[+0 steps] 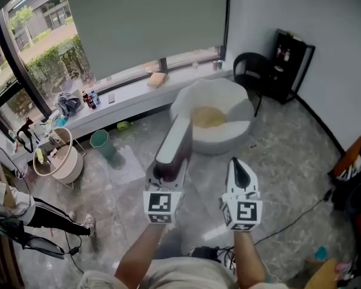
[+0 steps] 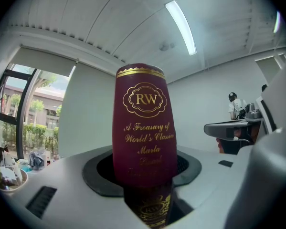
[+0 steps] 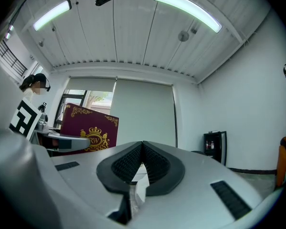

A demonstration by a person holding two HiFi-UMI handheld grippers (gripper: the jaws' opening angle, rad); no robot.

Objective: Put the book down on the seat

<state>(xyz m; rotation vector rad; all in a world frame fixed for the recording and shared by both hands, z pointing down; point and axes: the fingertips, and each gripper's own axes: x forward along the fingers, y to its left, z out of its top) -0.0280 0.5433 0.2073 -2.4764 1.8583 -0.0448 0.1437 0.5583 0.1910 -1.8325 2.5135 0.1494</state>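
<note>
Book [image 2: 145,128] stands upright, clamped at its lower end between the left gripper's [image 1: 167,176] jaws and held level out front, probably ready for setting onto the white round seat [image 1: 231,138], which is well ahead. Right gripper [image 1: 237,167] hangs alongside, jaws together and empty.

We held a maroon book [image 2: 144,123] upright in our left gripper [image 2: 143,174], whose jaws pressed on both sides of its lower end. Gold print on the spine read "RW" and "A Treasury of World's Classics". To that gripper's right hung our right gripper [image 2: 231,127], to its left a window [image 2: 23,123], and overhead a ceiling light [image 2: 181,27].
</note>
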